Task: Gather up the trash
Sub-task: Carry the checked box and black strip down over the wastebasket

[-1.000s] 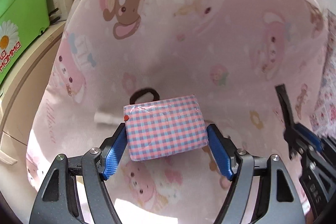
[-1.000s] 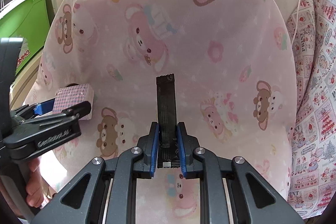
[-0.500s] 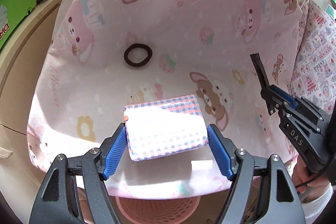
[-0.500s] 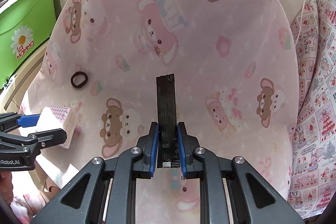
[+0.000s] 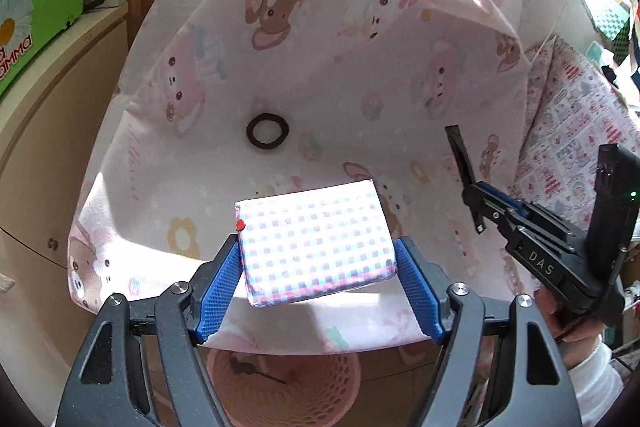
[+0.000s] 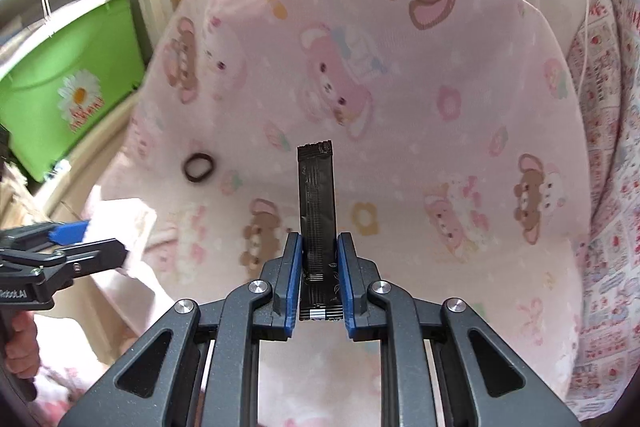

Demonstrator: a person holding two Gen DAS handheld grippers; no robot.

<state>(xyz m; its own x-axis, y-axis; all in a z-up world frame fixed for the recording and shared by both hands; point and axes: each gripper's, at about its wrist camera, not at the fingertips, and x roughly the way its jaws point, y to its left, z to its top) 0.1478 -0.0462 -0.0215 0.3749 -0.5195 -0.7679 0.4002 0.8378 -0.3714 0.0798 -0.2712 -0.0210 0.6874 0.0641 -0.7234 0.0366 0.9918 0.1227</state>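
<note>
Bright daylight, glare washing out the checked packet (image 5: 316, 243); fisheye bending at edges, motion blur lower left.

The left tool (image 5: 318, 269) is pointing steeply downward past the near edge of the bed, its blue pads (image 5: 222, 285) pressing wide apart on a checked packet (image 5: 316, 243). The right tool (image 6: 319, 277) is angling down over the bed, jaws nearly together and pinching a black sachet (image 6: 317, 203). A hand (image 5: 568, 323) in a white sleeve is gripping the right tool's handle.
</note>
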